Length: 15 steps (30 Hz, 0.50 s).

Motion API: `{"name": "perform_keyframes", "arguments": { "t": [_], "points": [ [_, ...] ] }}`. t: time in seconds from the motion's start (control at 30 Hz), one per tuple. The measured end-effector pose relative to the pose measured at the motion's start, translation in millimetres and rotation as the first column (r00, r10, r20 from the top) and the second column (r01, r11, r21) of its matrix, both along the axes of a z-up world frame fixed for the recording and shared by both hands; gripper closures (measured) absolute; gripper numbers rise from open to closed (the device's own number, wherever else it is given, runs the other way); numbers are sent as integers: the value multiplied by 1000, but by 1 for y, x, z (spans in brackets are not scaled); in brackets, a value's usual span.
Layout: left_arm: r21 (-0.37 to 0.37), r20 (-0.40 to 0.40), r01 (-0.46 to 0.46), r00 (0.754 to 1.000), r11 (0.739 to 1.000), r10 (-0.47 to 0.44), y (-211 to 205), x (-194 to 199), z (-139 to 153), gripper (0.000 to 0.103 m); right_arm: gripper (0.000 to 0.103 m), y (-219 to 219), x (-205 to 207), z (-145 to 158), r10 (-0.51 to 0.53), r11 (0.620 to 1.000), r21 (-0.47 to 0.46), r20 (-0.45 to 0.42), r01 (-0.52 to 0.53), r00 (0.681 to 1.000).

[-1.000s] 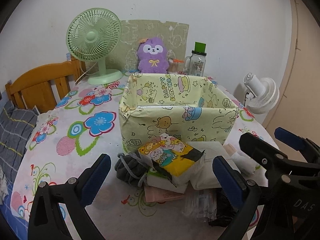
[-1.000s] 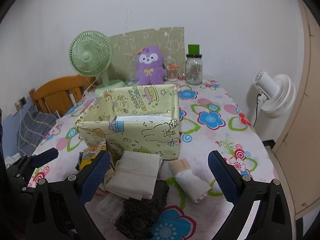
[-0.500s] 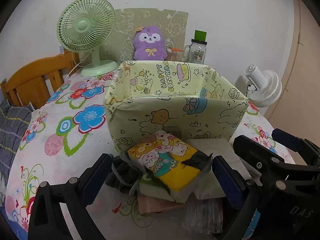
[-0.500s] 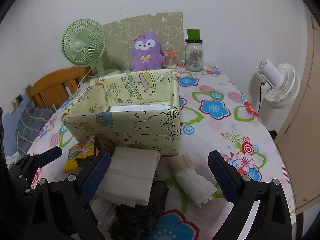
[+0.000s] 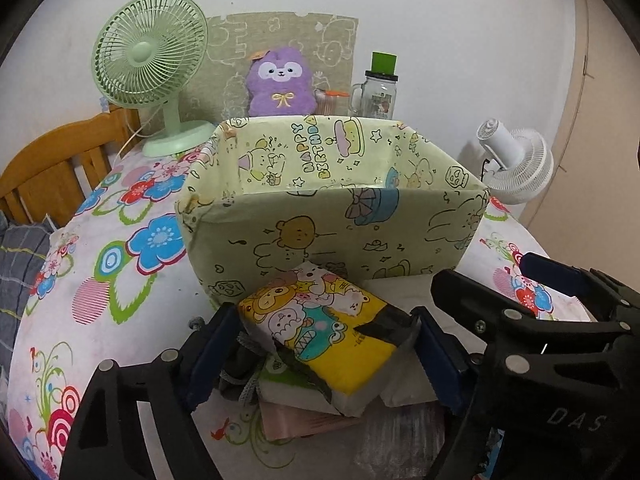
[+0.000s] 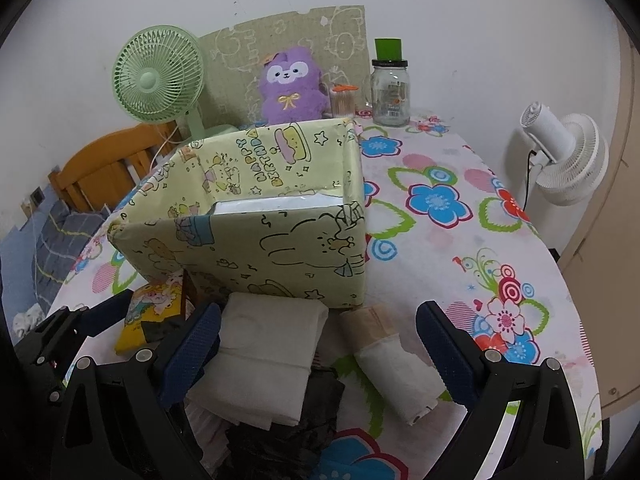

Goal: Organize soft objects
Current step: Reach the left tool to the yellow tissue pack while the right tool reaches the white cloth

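Two grippers low in frame. Left gripper (image 5: 324,344) closing around yellow cartoon tissue pack (image 5: 320,330), pads seemingly just touching its ends, atop pile w/ pack below box (image 5: 332,236). Right gripper (image 6: 318,354) wide open, empty, over white folded tissues (image 6: 266,356), lower centre.

frame: black plastic, silver screws
left gripper (image 5: 324,350): blue ribbed pads
right gripper (image 6: 318,346): blue ribbed pads, white "DAS" lettering on body
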<state>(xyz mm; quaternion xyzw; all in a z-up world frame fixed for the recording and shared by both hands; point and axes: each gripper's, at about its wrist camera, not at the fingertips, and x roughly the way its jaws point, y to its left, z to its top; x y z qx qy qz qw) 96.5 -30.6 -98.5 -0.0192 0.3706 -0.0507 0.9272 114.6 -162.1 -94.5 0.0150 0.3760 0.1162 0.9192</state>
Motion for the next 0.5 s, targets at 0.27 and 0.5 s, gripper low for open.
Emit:
{"name": "perform_keyframes", "arguments": {
  "t": [0.27,0.5],
  "points": [
    [22,27,-10,1000,1000,10,8,-10,5,17,4,10,-3,3,17,1000,0,-3,-17,1000],
    [12,12,-13,1000,1000,12,17,-14,-2,17,4,22,0,-6,27,1000,-4,-44,-27,999]
  ]
}}
